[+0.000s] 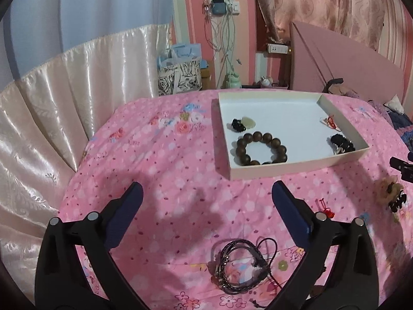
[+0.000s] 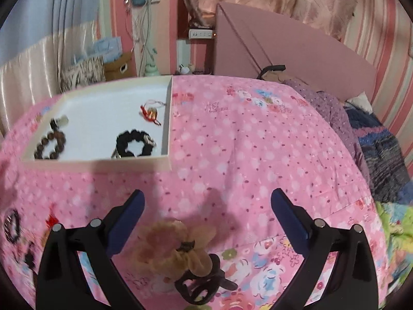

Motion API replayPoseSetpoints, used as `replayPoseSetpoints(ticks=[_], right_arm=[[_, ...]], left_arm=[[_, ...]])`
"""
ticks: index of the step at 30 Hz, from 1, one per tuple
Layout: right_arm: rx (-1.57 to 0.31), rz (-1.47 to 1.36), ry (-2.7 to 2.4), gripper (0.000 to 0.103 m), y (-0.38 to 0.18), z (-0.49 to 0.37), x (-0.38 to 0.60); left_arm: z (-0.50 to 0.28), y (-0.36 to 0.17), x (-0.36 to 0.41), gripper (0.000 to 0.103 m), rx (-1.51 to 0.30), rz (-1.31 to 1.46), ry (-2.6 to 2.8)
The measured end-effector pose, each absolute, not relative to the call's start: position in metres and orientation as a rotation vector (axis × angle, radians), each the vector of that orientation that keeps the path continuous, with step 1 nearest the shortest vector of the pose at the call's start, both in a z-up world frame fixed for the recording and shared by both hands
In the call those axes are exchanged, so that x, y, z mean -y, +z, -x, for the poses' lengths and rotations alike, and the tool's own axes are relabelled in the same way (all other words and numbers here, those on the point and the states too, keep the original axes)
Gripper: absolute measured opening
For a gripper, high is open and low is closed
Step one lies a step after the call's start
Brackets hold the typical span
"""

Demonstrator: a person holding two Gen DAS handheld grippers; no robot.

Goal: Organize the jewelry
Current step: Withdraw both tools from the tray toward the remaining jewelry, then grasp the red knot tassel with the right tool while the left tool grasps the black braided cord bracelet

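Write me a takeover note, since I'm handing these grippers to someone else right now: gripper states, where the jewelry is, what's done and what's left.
Left gripper: open, empty, above the dark braided bracelet on the bedspread.
Right gripper: open, empty, above the beige flower hair claw.
White tray on the bed already holds the wooden bead bracelet, black scrunchie, red-cord charm and a small black-and-pale piece.
Left to do: braided bracelet, flower claw and the small red knot still lie outside the tray.
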State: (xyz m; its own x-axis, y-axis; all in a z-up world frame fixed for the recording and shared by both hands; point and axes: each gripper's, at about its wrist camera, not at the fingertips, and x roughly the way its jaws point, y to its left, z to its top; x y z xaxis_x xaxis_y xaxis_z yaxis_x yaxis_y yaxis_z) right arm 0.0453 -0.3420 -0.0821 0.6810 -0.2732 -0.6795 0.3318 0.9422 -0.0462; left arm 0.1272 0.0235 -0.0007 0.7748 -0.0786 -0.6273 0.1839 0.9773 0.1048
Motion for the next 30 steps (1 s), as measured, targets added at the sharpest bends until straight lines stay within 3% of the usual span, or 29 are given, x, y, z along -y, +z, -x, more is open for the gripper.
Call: replayPoseSetpoints(ticks=[27,30], right_arm=[[-0.810,-0.050,-0.342,0.097,-0.097,-0.034,0.342],[-0.776,-0.060,-0.331,0.097,-0.088,-0.031,0.333]], left_arm=[[-0.118,-0.041,-0.045,0.097,-0.809,-0.120,-0.197],[-0.118,-0.043,-0.043,0.093,-0.821,-0.130,-0.203]])
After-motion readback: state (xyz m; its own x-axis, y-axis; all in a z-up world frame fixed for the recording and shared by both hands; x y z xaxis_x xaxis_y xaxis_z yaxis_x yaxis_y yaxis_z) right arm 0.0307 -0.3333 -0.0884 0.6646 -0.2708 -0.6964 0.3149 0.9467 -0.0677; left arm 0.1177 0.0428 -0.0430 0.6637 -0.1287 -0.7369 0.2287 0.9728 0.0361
